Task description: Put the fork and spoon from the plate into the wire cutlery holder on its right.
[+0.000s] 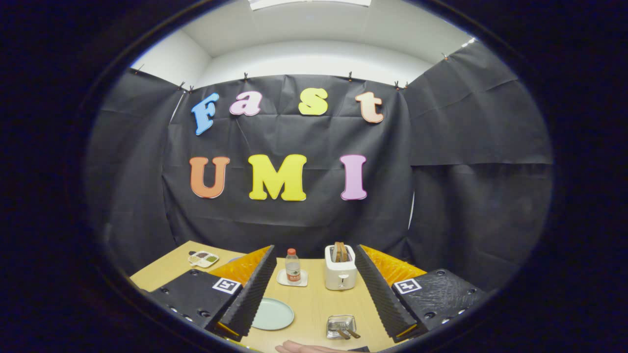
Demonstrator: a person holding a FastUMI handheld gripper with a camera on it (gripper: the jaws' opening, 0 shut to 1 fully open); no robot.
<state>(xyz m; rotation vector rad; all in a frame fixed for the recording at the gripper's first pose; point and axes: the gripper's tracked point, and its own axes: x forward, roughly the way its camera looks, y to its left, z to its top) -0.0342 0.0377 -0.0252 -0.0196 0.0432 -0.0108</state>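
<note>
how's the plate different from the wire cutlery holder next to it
The plate is round, flat, pale green and looks bare; the wire cutlery holder is boxy, metal mesh, with walls, and has cutlery handles sticking out. The plate lies by one finger of the open gripper, the holder nearer the other. Both sit on the wooden table between the fingers.

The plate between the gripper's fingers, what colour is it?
Pale green plate, plain, seen in the gripper view.

plate point(273, 314) left of wire holder point(341, 325) with cutlery inside, bottle point(293, 266) and toaster point(340, 268) behind
</note>
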